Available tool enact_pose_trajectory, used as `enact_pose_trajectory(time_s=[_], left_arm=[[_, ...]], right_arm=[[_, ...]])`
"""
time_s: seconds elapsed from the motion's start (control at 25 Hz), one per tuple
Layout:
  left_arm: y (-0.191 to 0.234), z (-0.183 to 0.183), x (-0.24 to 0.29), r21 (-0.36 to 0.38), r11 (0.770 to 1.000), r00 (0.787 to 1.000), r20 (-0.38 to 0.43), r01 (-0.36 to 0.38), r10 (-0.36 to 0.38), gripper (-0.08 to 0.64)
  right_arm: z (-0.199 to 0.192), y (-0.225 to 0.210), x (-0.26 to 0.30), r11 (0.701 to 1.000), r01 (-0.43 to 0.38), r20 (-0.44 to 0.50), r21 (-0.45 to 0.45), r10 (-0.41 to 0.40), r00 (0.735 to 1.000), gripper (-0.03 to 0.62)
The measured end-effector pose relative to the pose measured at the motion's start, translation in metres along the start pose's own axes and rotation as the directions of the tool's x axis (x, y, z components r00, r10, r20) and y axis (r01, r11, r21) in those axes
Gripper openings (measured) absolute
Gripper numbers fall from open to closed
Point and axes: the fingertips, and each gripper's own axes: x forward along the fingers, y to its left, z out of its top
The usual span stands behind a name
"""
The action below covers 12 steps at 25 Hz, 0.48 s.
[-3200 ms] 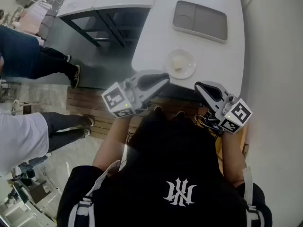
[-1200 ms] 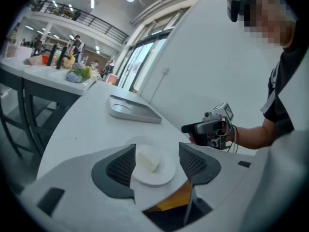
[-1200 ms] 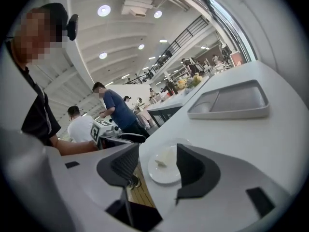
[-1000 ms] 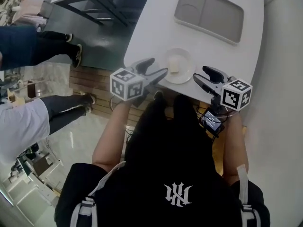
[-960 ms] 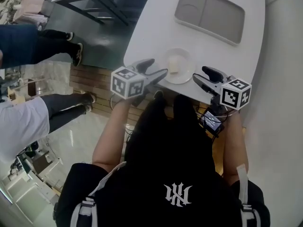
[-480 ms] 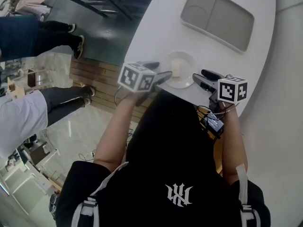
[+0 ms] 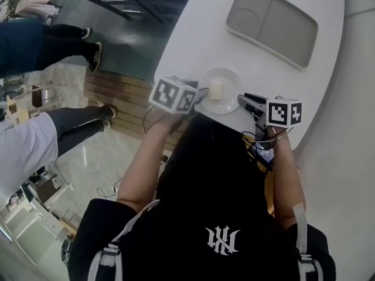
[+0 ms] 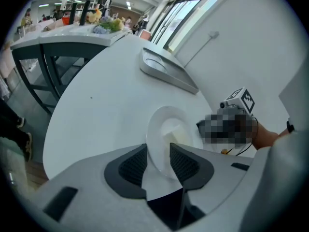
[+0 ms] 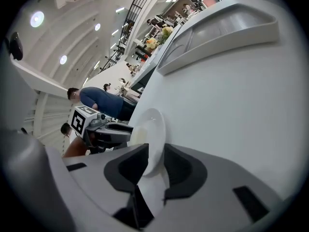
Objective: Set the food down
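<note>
Two tongs clamp one white plate by opposite rims, the left tongs and the right tongs. Pale food lies on it between them. Beyond both, a grey tray rests on the white table. People stand on the floor left of the left tongs.

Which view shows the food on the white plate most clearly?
The head view: it looks down on the food, showing the whole pale block in the middle of the plate. The left gripper view shows it obliquely and only partly; the right gripper view sees the plate nearly edge-on, with just a pale sliver of food.
</note>
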Motion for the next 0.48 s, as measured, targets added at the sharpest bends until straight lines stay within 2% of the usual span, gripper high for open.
enact_pose_trajectory(time_s=[0.08,0.12,0.24,0.48], left_arm=[[0.003,-0.006,0.000,-0.002,1.000,1.000,-0.027,-0.006,0.006,0.083],[0.003,-0.008,0.000,-0.005,1.000,0.999,-0.037,0.000,0.000,0.072],[-0.001,-0.009,0.000,0.004,1.000,0.999,-0.053,0.001,-0.001,0.069],[-0.005,-0.001,0.001,0.044,0.999,0.996,-0.091,-0.010,0.014,0.069]], right_arm=[[-0.002,-0.002,0.000,1.000,0.014,-0.007,0.019,-0.014,1.000,0.078],[-0.003,-0.004,0.000,0.999,0.015,-0.006,0.038,-0.015,1.000,0.055],[0.001,-0.002,-0.002,0.994,-0.017,0.020,0.105,0.015,1.000,0.029],[0.014,0.000,-0.012,0.989,-0.041,0.043,0.143,0.035,0.998,0.023]])
